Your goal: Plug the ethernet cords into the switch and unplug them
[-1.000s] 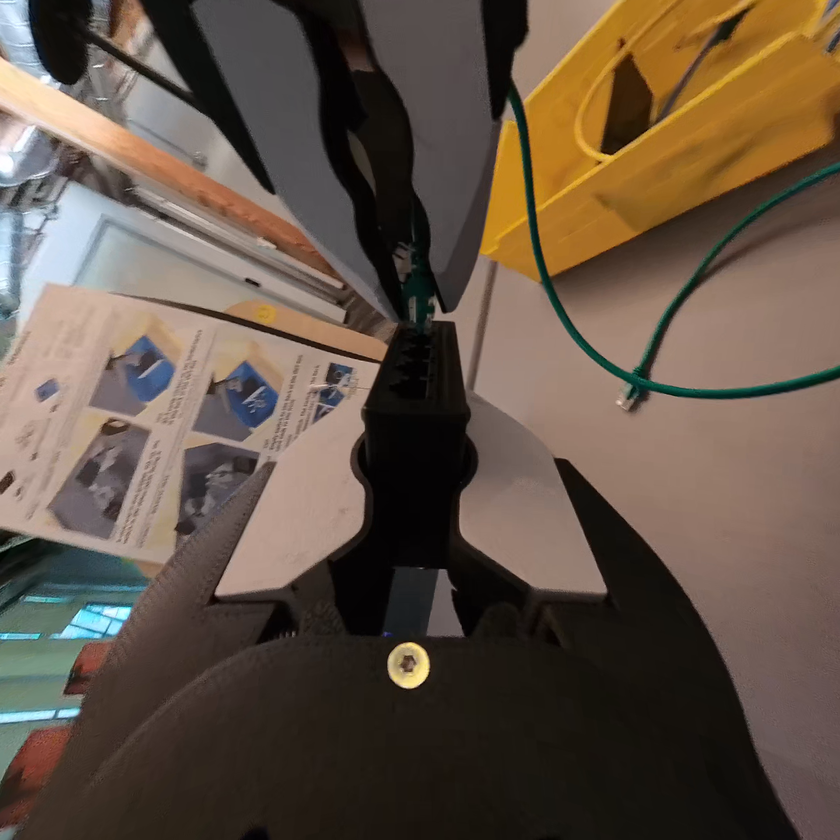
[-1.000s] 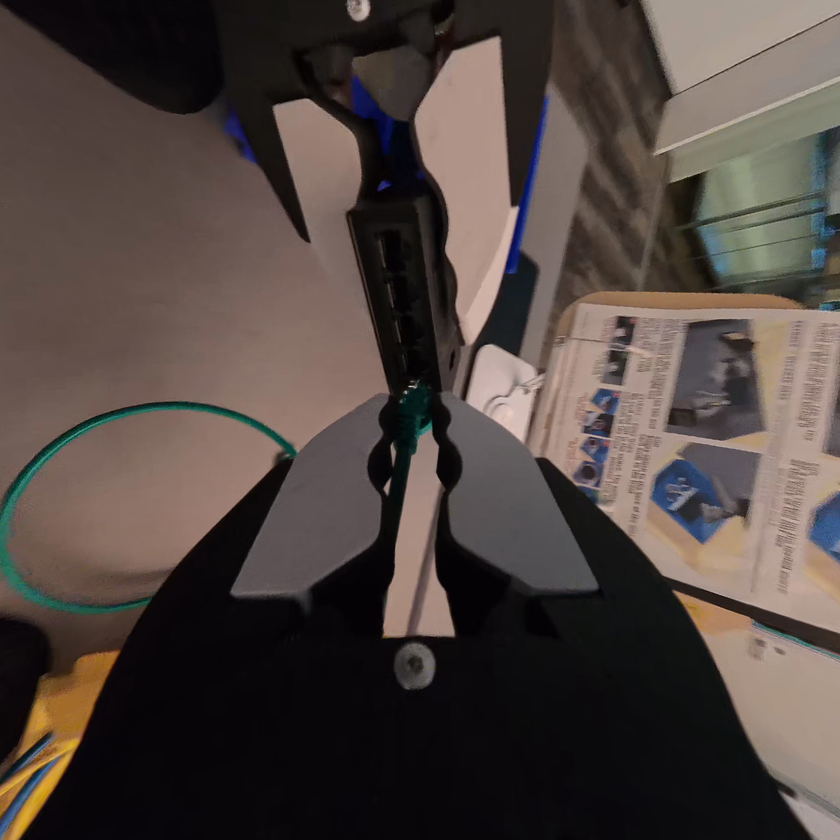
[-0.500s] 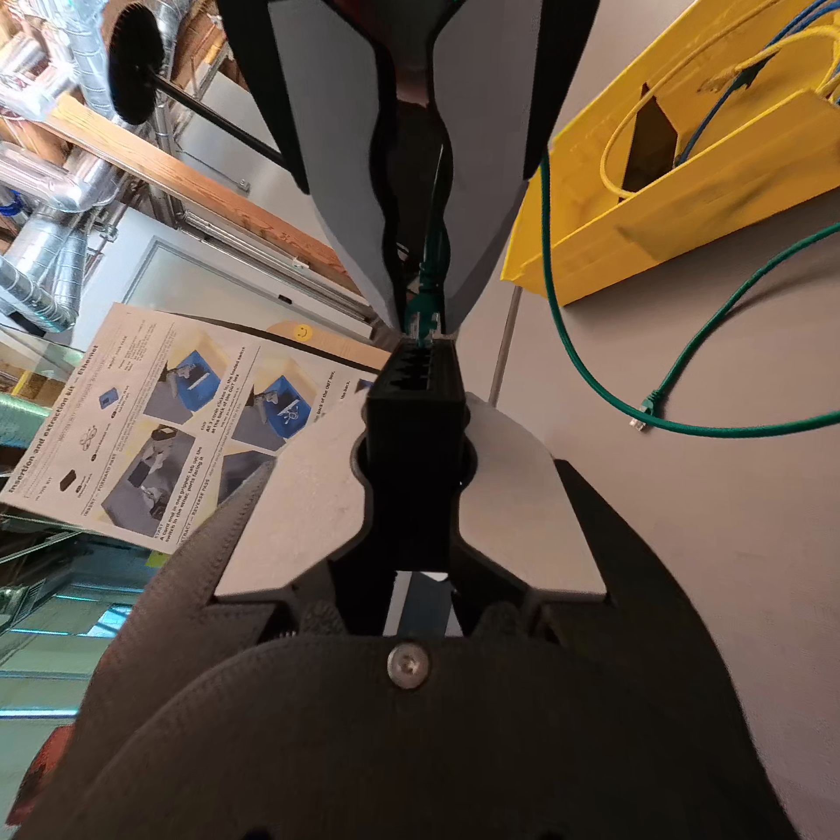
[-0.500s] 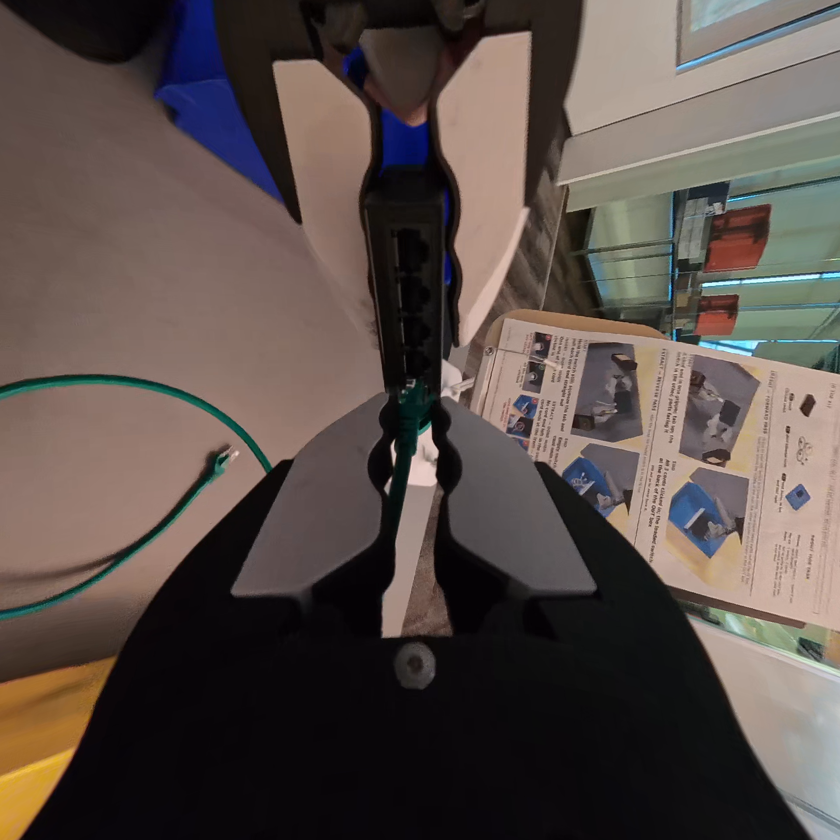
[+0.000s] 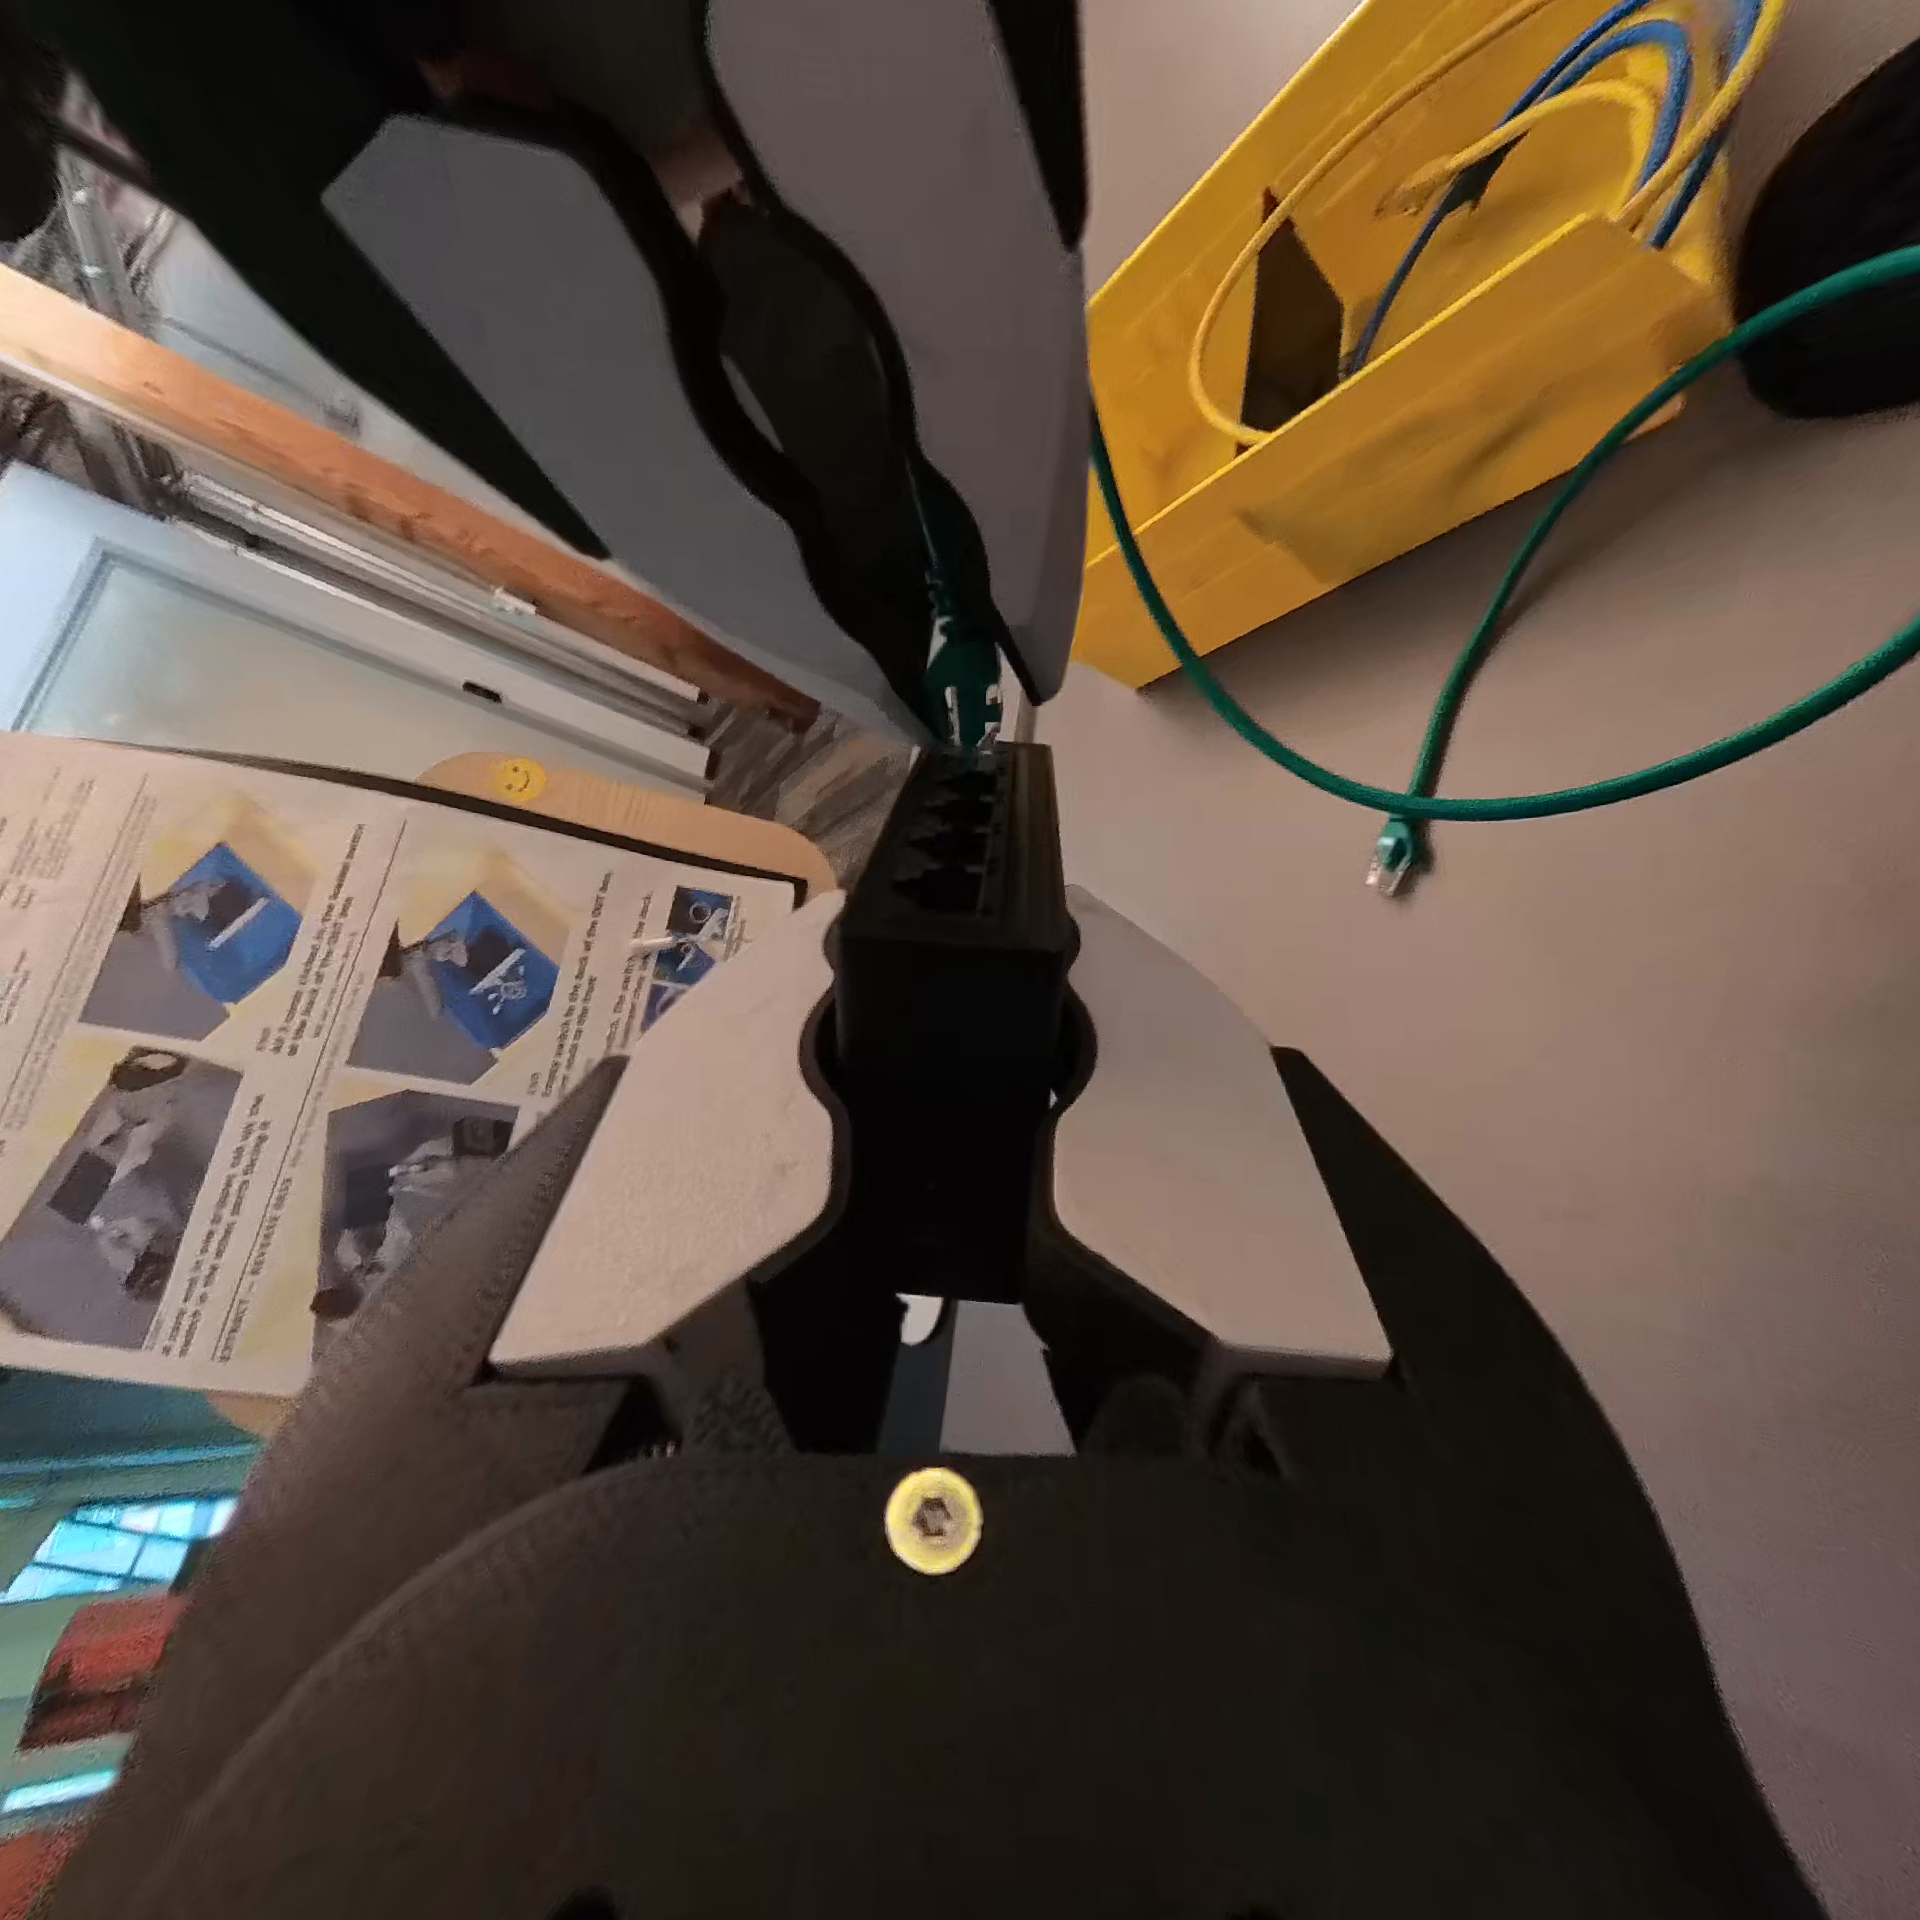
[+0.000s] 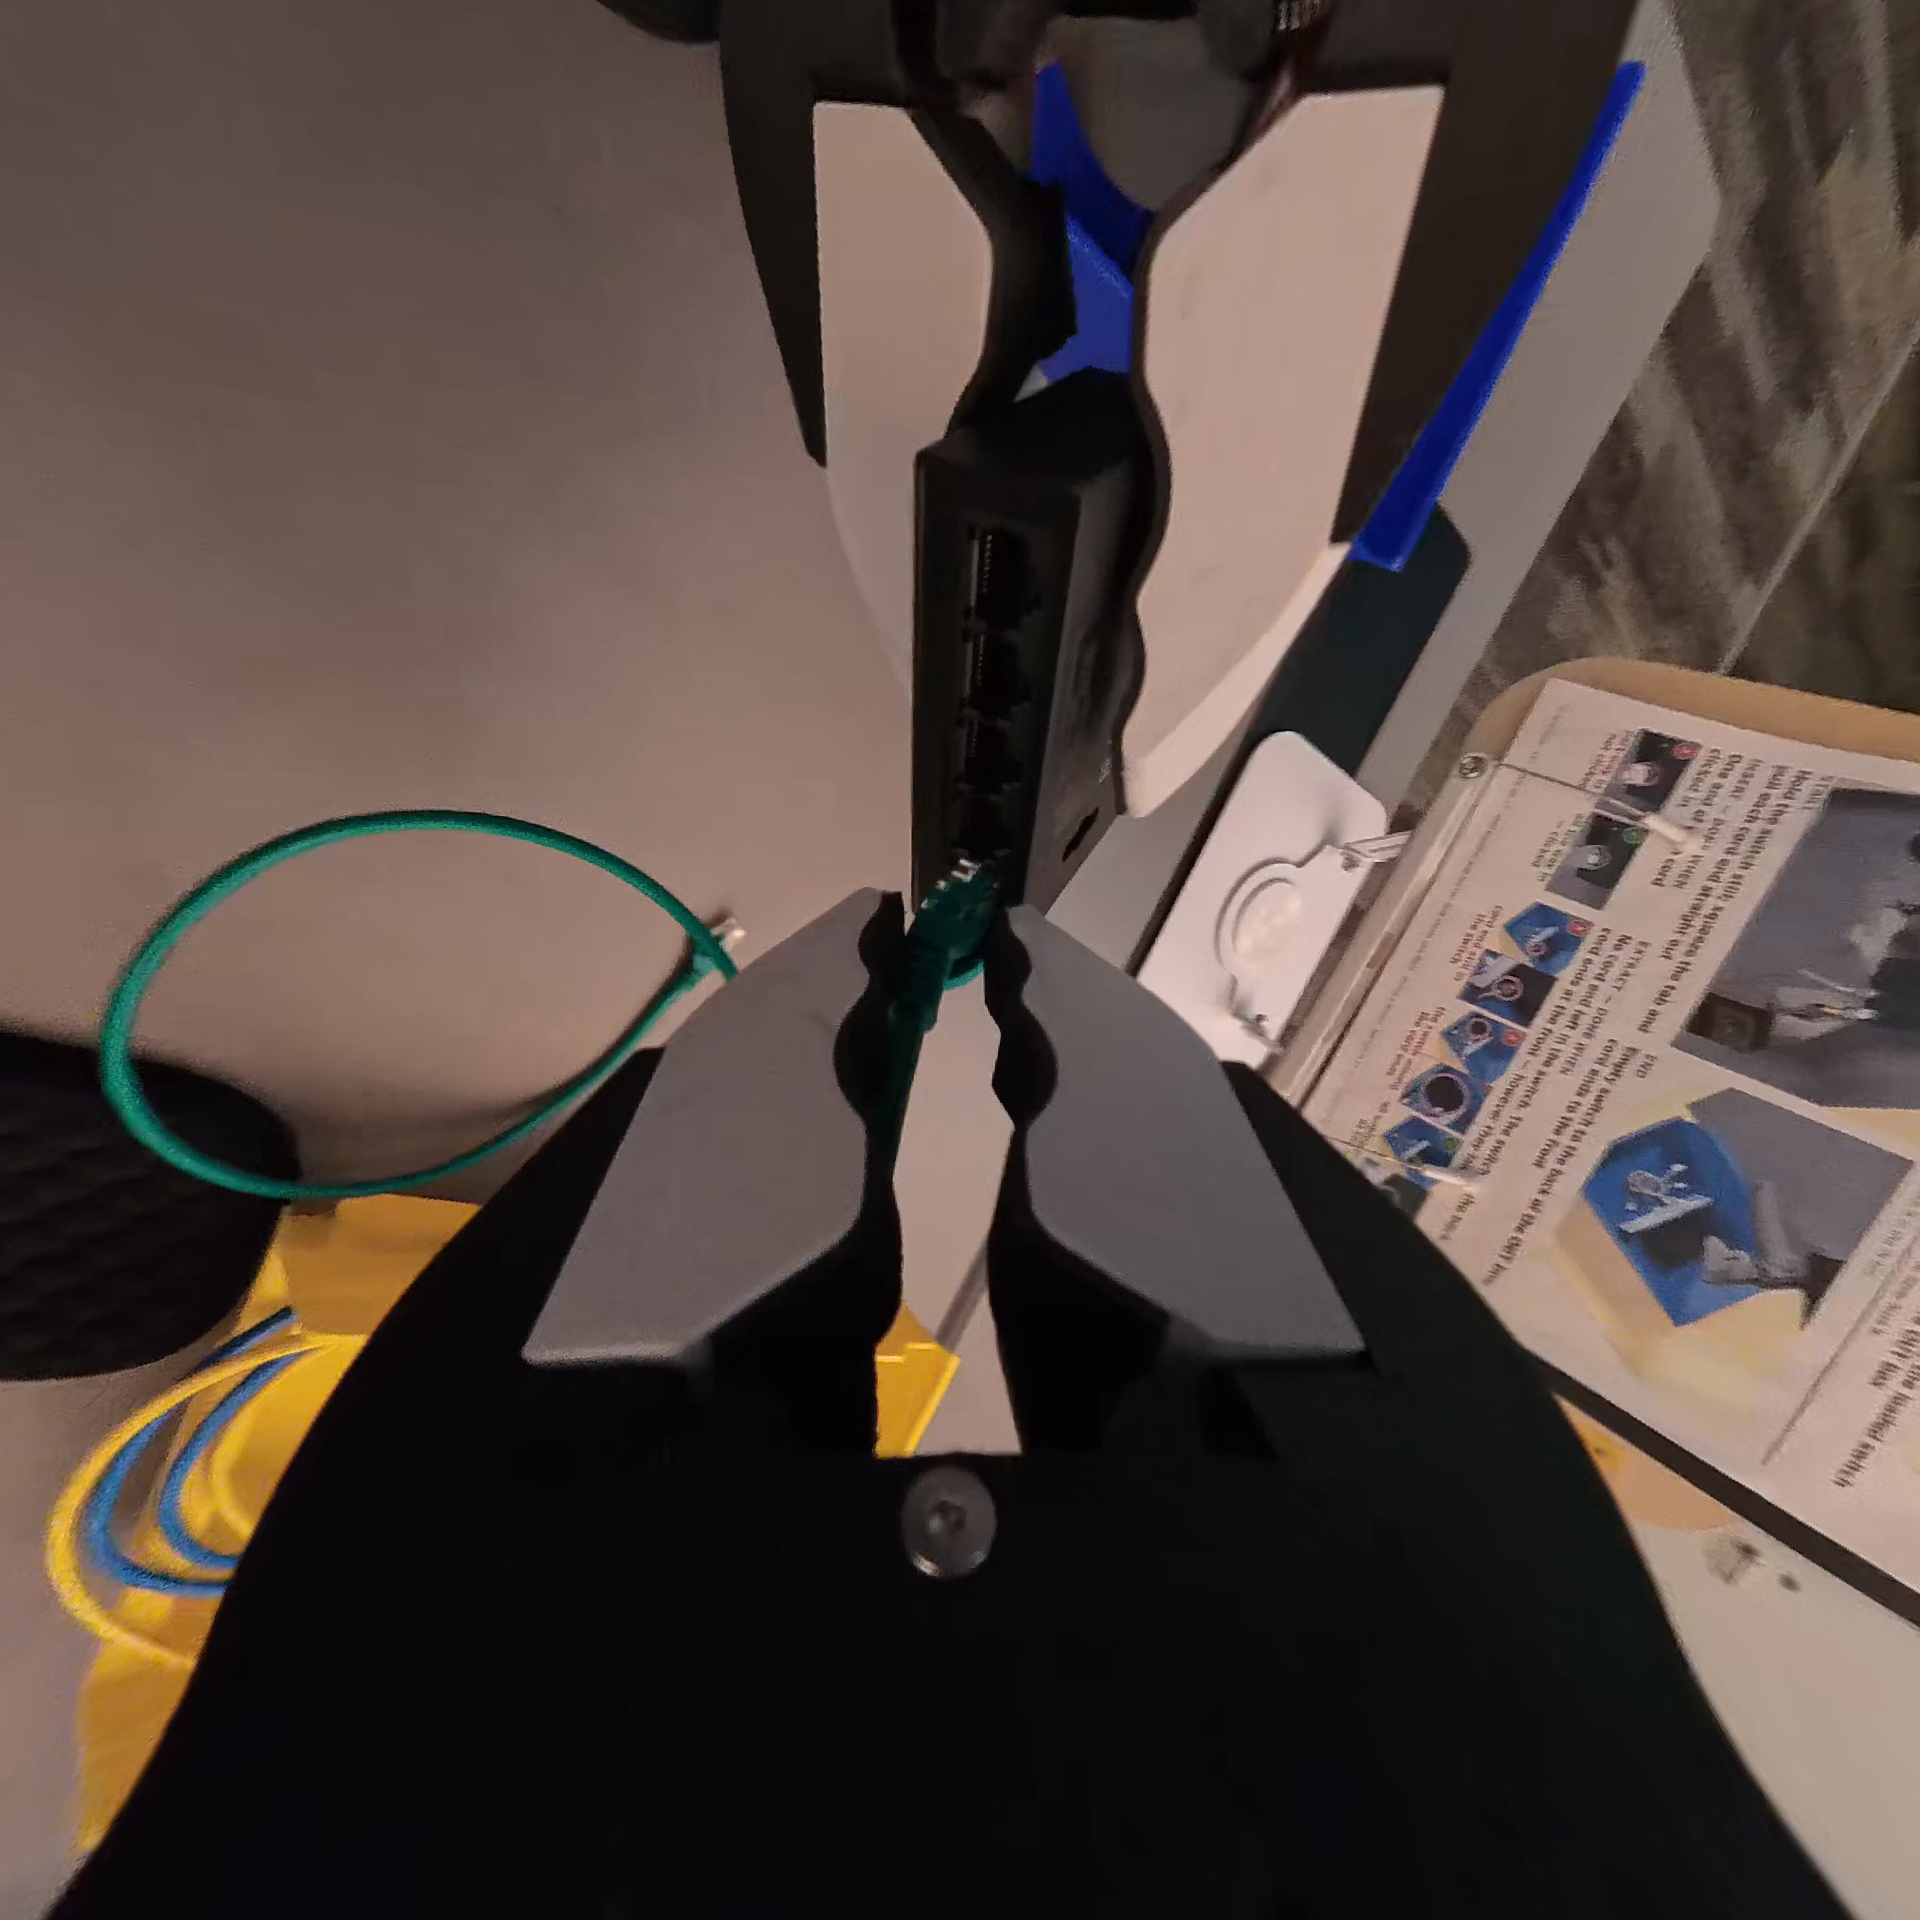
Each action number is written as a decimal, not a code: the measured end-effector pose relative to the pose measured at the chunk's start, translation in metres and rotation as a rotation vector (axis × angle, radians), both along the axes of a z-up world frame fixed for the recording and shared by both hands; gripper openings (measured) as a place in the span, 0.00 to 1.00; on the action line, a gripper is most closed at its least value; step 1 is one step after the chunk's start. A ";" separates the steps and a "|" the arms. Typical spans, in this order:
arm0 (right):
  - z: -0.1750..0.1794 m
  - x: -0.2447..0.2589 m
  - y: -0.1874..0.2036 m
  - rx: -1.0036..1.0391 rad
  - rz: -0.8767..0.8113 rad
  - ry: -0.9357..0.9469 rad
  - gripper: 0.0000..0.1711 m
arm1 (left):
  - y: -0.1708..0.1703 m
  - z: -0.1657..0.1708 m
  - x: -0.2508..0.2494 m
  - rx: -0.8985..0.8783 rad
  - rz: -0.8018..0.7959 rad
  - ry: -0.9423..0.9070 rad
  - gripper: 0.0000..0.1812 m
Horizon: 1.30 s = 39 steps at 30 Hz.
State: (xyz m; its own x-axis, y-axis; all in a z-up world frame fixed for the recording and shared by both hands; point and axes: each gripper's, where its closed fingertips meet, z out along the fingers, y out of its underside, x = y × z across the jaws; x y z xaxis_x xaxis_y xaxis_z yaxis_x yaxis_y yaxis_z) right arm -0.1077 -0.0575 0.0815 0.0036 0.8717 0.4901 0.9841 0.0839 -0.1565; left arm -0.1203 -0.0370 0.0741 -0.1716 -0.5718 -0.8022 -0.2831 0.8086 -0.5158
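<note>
The left tool (image 5: 951, 1049) is clamped on the body of the black ethernet switch (image 5: 956, 935), holding it up off the grey worktop (image 5: 1558, 1039) with its row of ports facing the other tool. The right tool (image 6: 940, 935) is pinched shut on the green plug (image 6: 951, 904) of the green ethernet cord (image 6: 312, 862), and that plug sits right at the mouth of the end port nearest it; in both views it looks to be touching the port's edge, but I cannot tell whether it is seated.

The thing to watch is the line-up: the switch's long axis runs almost straight away from the right tool, so the ports lie in a row along that line and the plug meets the near end one at a slant. To my eye it would need to be squared to the port face before it is pushed home.

Counting: one switch, with what I make out as five ports, though the row is foreshortened. One green cord, its free plug (image 5: 1392, 852) lying loose on the worktop. One yellow bin (image 5: 1455, 416) holds one yellow cord (image 5: 1205, 343) and at least two blue strands (image 5: 1621, 94). One printed instruction sheet (image 6: 1662, 1039) stands beside it all.
</note>
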 end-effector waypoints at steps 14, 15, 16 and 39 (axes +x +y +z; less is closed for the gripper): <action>-0.006 0.027 -0.016 0.221 -0.156 0.090 0.09 | 0.067 0.020 -0.026 0.098 0.359 -0.060 0.17; 0.009 0.027 -0.015 0.246 -0.174 0.212 0.09 | 0.053 0.033 -0.028 0.039 0.304 -0.117 0.17; 0.020 0.030 -0.016 0.275 -0.184 0.265 0.09 | 0.044 0.043 -0.031 0.013 0.269 -0.156 0.17; 0.266 0.213 -0.049 0.547 -0.772 -0.124 0.09 | 0.068 0.067 -0.068 -0.092 0.331 -0.249 0.16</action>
State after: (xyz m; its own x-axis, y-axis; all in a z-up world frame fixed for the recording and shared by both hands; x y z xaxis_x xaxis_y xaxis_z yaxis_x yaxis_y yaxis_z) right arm 0.1055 -0.1060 0.3474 0.4029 0.3002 0.8646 0.8054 -0.5650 -0.1791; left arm -0.1879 0.0312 0.1407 0.2260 -0.6348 -0.7389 -0.3769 0.6425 -0.6672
